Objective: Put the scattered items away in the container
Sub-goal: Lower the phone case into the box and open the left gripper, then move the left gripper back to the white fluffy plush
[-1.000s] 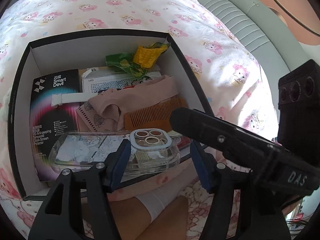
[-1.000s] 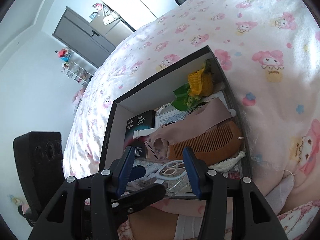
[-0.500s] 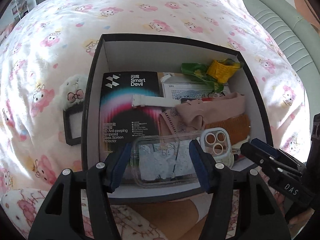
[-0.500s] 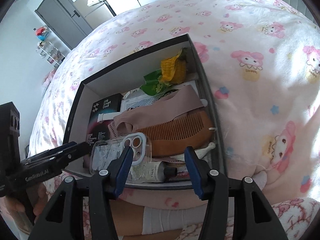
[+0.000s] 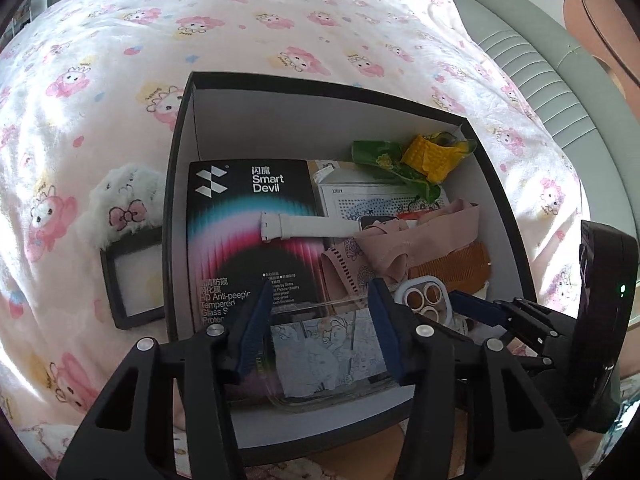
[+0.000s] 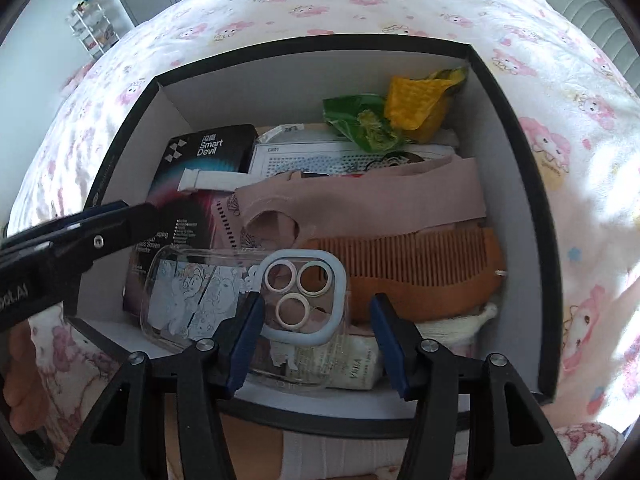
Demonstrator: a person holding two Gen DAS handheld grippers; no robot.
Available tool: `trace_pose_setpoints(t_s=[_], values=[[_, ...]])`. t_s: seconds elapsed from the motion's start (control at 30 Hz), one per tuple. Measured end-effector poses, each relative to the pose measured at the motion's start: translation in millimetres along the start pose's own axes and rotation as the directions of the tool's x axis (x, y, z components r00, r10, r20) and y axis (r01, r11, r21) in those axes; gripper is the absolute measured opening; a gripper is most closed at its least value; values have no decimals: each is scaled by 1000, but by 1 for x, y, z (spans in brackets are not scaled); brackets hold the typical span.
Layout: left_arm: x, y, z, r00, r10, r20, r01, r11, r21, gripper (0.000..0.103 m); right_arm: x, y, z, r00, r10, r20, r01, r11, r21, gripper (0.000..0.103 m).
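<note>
A black box (image 5: 320, 84) (image 6: 320, 46) with white walls sits on the bed and holds several items. A clear phone case (image 5: 332, 344) (image 6: 208, 292) lies in its near part, over a Smart Devil pack (image 5: 248, 232) and a tube (image 6: 360, 364). My left gripper (image 5: 318, 286) (image 6: 116, 208) hovers over the case's plain end. Its jaws are closing and the pads do not press on the case. My right gripper (image 6: 317, 298) (image 5: 468, 306) stands open above the case's camera ring. A wooden comb (image 6: 420, 268), pink cloth (image 6: 360, 200) and yellow-green wrapper (image 5: 432, 156) lie farther in.
A small black frame with a fluffy white plush top (image 5: 128, 248) lies on the pink-print bedcover just left of the box. A grey padded headboard (image 5: 540, 80) runs along the right. A person's leg (image 6: 320, 452) with a white wrap is under the box's near edge.
My left gripper has slid left across the box and its jaws have narrowed. The right gripper has tipped downward over the box's near part. The phone case has stayed at the near end.
</note>
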State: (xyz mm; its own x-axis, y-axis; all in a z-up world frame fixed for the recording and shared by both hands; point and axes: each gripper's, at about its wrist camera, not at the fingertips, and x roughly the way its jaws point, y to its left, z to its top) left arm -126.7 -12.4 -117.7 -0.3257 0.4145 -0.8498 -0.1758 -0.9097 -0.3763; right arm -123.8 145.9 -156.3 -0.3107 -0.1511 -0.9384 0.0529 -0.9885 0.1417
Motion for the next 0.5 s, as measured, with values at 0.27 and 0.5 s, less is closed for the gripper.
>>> trace_pose_setpoints(t_s=[0.27, 0.5], values=[[-4, 1, -6, 999, -23, 29, 23, 1000, 7, 50, 0, 19, 7, 995, 100, -26, -101, 994, -29, 52], [2, -12, -10, 998, 38, 44, -42, 996, 81, 58, -24, -22, 5, 997, 29, 76, -40, 988, 147, 52]])
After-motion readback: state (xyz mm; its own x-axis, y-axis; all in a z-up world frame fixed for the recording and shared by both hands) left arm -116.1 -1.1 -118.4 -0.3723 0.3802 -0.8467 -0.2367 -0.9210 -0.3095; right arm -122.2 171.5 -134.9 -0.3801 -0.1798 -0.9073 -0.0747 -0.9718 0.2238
